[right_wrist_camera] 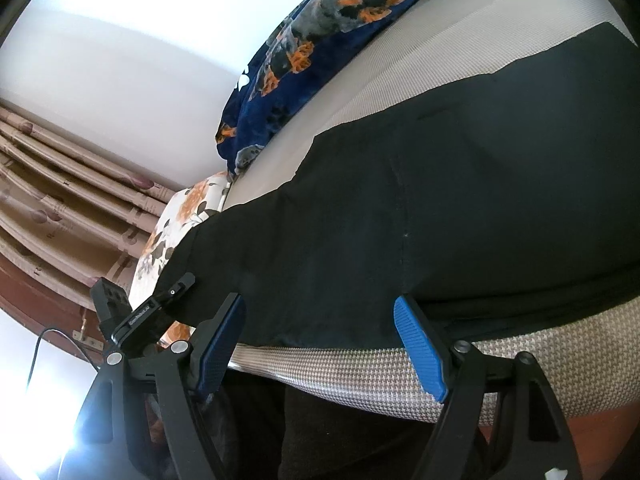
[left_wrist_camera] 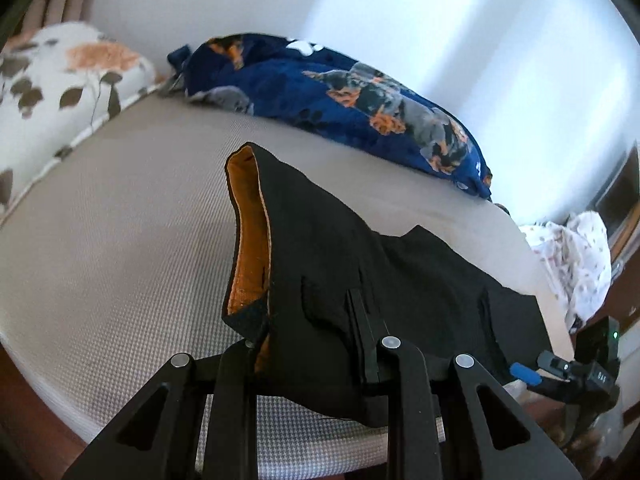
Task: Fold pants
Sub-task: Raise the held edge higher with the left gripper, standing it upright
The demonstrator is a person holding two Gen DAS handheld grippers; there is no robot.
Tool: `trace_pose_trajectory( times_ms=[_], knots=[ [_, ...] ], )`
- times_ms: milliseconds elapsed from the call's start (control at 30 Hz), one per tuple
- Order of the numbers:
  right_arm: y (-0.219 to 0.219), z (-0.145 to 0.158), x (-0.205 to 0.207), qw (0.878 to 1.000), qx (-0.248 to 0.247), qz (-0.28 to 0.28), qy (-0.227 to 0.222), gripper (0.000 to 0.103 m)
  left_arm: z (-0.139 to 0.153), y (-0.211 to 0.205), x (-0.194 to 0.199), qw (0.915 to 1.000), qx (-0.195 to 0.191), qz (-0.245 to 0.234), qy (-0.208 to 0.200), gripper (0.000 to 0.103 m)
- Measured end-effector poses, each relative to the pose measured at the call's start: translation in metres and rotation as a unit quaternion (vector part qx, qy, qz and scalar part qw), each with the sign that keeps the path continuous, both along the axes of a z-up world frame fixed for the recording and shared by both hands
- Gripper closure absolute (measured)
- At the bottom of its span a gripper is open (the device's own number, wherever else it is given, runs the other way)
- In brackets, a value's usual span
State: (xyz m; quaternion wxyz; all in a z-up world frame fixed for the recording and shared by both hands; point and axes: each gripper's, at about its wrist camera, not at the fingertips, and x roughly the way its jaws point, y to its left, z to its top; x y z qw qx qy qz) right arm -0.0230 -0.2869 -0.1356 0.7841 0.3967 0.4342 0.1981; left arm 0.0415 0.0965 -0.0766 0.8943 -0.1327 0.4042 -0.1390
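Black trousers (left_wrist_camera: 320,280) with an orange-lined waistband lie on the houndstooth-weave mattress (left_wrist_camera: 120,240); the left gripper (left_wrist_camera: 312,352) clamps the waistband, the right gripper (right_wrist_camera: 320,344) gapes, ribbed blue pads (right_wrist_camera: 420,352) apart

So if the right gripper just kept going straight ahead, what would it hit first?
Most likely the black pants. The right gripper is open, and the fabric's near edge lies on the bed right between its jaws, though depth is hard to judge.

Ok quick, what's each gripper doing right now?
Left gripper: shut on the pants, waistband end lifted off the bed.
Right gripper: open, fingers on either side of the pants' near edge, not clamped.
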Motion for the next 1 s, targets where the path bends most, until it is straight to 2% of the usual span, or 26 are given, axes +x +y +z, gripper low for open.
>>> trace_pose_trajectory(
  times_ms=[367, 1000],
  knots=[
    [0.0, 0.002, 0.002, 1.0, 0.001, -0.004, -0.003, 0.028, 0.025, -0.025, -0.005, 0.9984, 0.027, -0.028, -0.041, 0.08],
    [-0.006, -0.002, 0.001, 1.0, 0.007, -0.016, -0.008, 0.028, 0.058, -0.071, -0.004, 0.9941, 0.019, -0.074, -0.077, 0.08]
  ],
)
